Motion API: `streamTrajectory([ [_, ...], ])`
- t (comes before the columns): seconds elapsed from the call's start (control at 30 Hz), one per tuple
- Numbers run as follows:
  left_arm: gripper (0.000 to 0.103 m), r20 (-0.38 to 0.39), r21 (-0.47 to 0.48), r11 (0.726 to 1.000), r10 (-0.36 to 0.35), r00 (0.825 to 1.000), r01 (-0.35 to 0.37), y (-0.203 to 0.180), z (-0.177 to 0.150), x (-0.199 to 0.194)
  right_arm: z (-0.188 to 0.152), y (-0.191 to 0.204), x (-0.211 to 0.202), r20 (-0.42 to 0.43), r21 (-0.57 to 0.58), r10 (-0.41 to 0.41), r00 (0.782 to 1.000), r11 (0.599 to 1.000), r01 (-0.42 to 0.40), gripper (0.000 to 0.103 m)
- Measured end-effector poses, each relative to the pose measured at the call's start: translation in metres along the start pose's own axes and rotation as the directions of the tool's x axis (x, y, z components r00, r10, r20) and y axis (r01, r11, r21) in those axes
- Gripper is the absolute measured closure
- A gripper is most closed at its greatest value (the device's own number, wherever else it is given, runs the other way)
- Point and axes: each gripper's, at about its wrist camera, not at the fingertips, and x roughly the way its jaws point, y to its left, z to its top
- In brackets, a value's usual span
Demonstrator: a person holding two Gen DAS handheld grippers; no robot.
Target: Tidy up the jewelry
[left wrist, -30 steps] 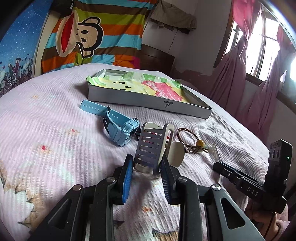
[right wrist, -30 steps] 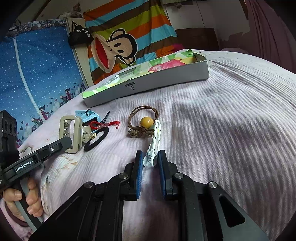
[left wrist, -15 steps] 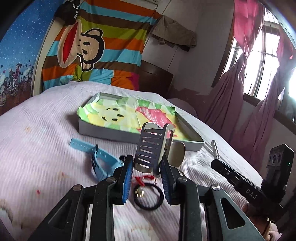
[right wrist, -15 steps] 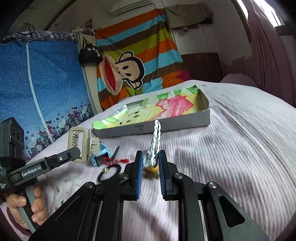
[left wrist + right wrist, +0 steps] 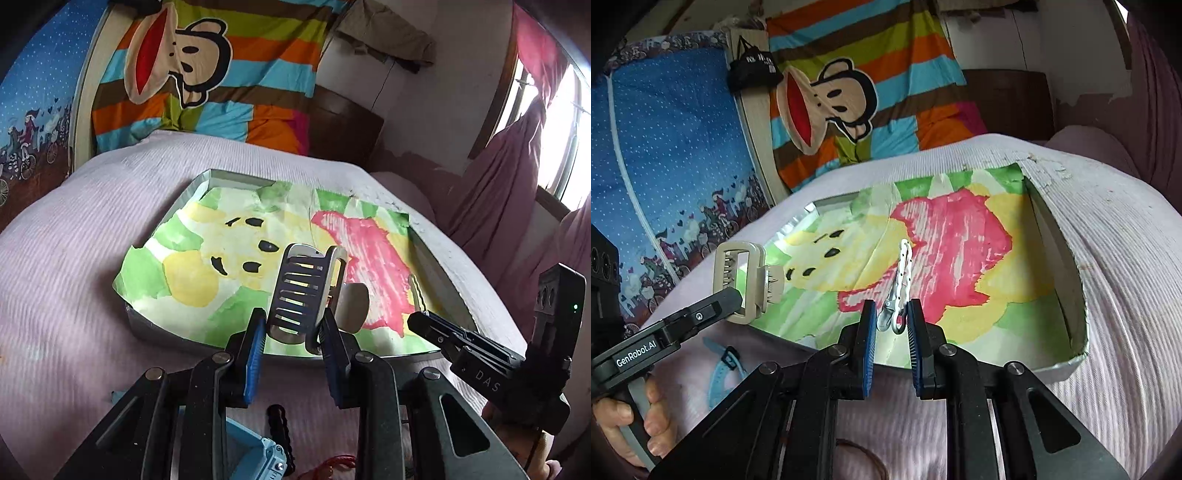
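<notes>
Both clips held over the lined tray, ready for release

Left wrist view: left gripper [image 5: 290, 332] clamped on beige slotted plastic claw hair clip [image 5: 301, 291], upright above grey shallow tray [image 5: 207, 341] with its green, yellow and pink paper lining; blue watch [image 5: 258, 458] and black hair tie [image 5: 279, 424] down on pale purple bedspread [image 5: 62, 277]. Right wrist view: right gripper [image 5: 891, 325] pinched on base of slim white dotted metal clip [image 5: 900, 284], tip raised over tray. Likely light, rigid, smooth items; best taken at hinge end, low release advisable
</notes>
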Motion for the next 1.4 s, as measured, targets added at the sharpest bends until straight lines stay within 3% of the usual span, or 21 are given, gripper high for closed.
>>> streamTrajectory([
  [0.2,0.075,-0.099,0.014,0.999,0.044,0.994,-0.043,-0.001,0.005,0.013,0.003,0.006,0.026,-0.101,-0.034,-0.028,0.994,0.999,0.025,0.088],
  [0.33,0.074,-0.114,0.017,0.999,0.047,0.992,-0.046,-0.004,0.008,0.013,0.004,0.009,0.036,-0.157,-0.056,-0.048,0.986,0.998,0.039,0.088],
  [0.4,0.064,-0.103,0.016,0.999,0.032,0.994,-0.030,-0.004,0.007,0.010,0.003,0.010,0.035,-0.163,-0.063,-0.049,0.985,0.997,0.039,0.085],
  [0.43,0.059,-0.086,0.016,1.000,0.027,0.996,-0.026,-0.004,0.005,0.006,0.003,0.009,0.033,-0.154,-0.061,-0.053,0.987,0.997,0.045,0.079],
  [0.5,0.042,-0.042,0.005,1.000,0.016,0.999,-0.016,-0.003,0.001,-0.005,0.002,0.006,0.023,-0.113,-0.054,-0.058,0.992,0.997,0.052,0.064],
  [0.6,0.033,0.012,-0.002,1.000,-0.002,1.000,0.002,-0.002,-0.007,-0.021,-0.004,0.004,0.001,-0.035,-0.042,-0.047,0.998,0.998,0.045,0.058],
  [0.67,0.027,0.050,-0.003,1.000,-0.009,0.999,0.009,0.000,-0.015,-0.034,-0.010,0.002,-0.017,0.033,-0.031,-0.043,0.999,0.999,0.044,0.046],
  [0.73,0.019,0.100,0.000,1.000,-0.008,0.995,0.008,0.000,-0.023,-0.047,-0.017,0.000,-0.037,0.103,-0.025,-0.035,0.994,0.999,0.038,0.035],
  [0.8,0.003,0.152,0.006,1.000,-0.004,0.988,0.004,0.001,-0.030,-0.061,-0.024,0.000,-0.055,0.169,-0.024,-0.040,0.985,0.999,0.045,0.025],
  [0.83,0.000,0.181,0.010,1.000,0.004,0.984,-0.005,0.000,-0.034,-0.068,-0.028,0.001,-0.064,0.200,-0.024,-0.039,0.979,0.999,0.044,0.018],
  [0.87,0.000,0.207,0.017,1.000,0.009,0.978,-0.012,0.000,-0.038,-0.074,-0.032,0.001,-0.072,0.225,-0.023,-0.038,0.974,0.999,0.044,0.012],
  [1.0,0.000,0.264,0.052,0.998,0.015,0.964,-0.030,-0.002,-0.050,-0.095,-0.047,0.007,-0.104,0.319,-0.037,-0.039,0.947,0.998,0.053,0.001],
  [1.27,0.000,0.364,0.063,0.997,0.028,0.931,-0.054,0.000,-0.083,-0.131,-0.080,0.024,-0.164,0.472,-0.082,-0.066,0.879,0.990,0.118,0.001],
  [1.4,0.000,0.389,0.078,0.994,0.035,0.921,-0.071,-0.001,-0.099,-0.143,-0.095,0.031,-0.186,0.503,-0.098,-0.061,0.862,0.987,0.127,0.001],
])
